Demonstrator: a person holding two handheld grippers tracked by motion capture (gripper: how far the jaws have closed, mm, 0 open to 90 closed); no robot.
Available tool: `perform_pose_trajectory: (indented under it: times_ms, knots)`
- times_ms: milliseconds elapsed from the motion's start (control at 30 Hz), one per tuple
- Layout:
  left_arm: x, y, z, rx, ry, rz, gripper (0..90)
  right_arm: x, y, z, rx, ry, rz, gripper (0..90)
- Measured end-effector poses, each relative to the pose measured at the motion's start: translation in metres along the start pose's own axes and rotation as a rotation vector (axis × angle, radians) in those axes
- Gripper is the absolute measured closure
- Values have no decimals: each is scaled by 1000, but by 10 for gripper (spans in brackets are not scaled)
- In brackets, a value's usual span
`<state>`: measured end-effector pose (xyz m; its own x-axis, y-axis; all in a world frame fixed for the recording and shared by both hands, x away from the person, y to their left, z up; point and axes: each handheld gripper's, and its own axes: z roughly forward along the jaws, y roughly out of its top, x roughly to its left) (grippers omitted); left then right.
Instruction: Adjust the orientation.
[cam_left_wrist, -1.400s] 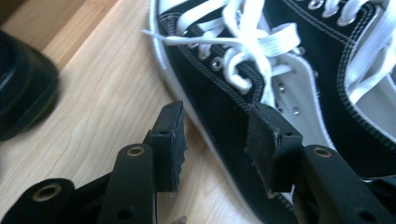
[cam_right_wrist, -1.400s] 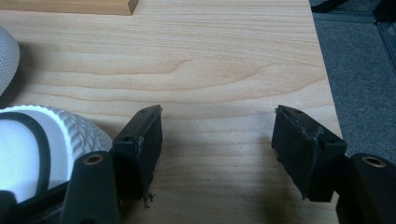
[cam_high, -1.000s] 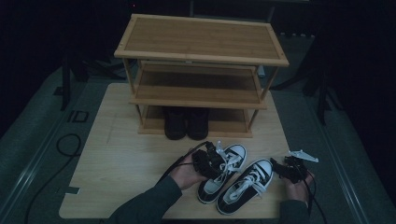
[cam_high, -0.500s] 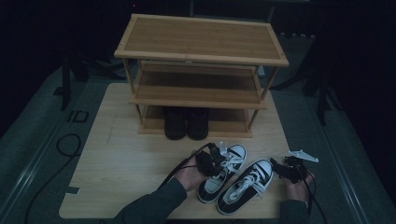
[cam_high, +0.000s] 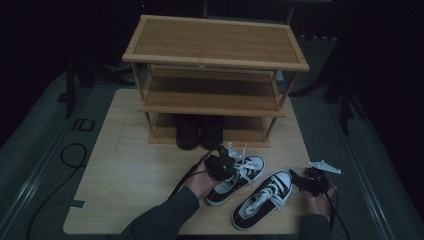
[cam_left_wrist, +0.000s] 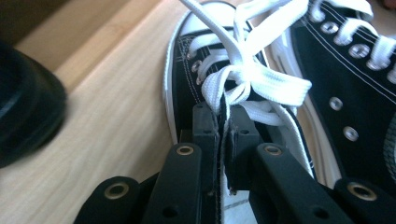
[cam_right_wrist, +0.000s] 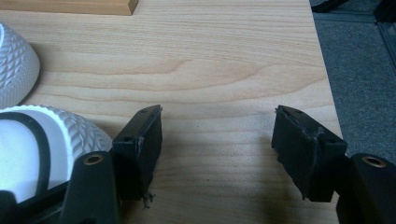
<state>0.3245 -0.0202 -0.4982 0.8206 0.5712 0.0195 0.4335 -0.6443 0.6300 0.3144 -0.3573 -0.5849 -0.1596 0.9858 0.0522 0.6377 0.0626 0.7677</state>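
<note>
Two black-and-white lace-up sneakers lie side by side at the table's front: the left sneaker (cam_high: 231, 183) and the right sneaker (cam_high: 262, 200). My left gripper (cam_high: 225, 162) sits over the left sneaker's laces. Its jaws have just been closing, and in the left gripper view the left gripper (cam_left_wrist: 223, 116) is shut on the thin black edge of the sneaker's upper (cam_left_wrist: 184, 79), just below the white lace knot (cam_left_wrist: 252, 79). My right gripper (cam_high: 305, 180) rests beside the right sneaker's toe. In its own view the right gripper (cam_right_wrist: 217, 126) stands open over bare wood, with a white toe cap (cam_right_wrist: 28, 135) at its left.
A three-tier wooden shoe rack (cam_high: 215, 42) stands at the back of the wooden table (cam_high: 130, 170). A dark pair of shoes (cam_high: 200, 131) sits on its bottom shelf. Cables trail off the table's left side, and grey floor (cam_right_wrist: 359, 60) lies past the right edge.
The left hand and its gripper have edged slightly forward over the left sneaker's laces. The right hand has stayed where it was.
</note>
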Motion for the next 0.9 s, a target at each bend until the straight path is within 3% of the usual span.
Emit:
perform_pose_trajectory:
  times_ms: [333,367,467,567,667,733,900]
  knots:
    - [20,1,-3,-40,48,-61,855,0,0,0,0,0,4,329]
    - [24,0,-2,-42,49,-88,855,0,0,0,0,0,4,329]
    - [25,-1,-2,-48,65,-92,855,0,0,0,0,0,4,329]
    - [29,-2,-5,-81,69,-134,854,0,0,0,0,0,4,329]
    - [33,0,-5,-87,81,-141,854,0,0,0,-1,-1,1,329]
    - [35,1,-4,-84,91,-123,854,0,0,0,-1,-1,-2,329]
    - [37,3,-5,-108,96,-150,854,0,0,0,-1,-1,-3,329]
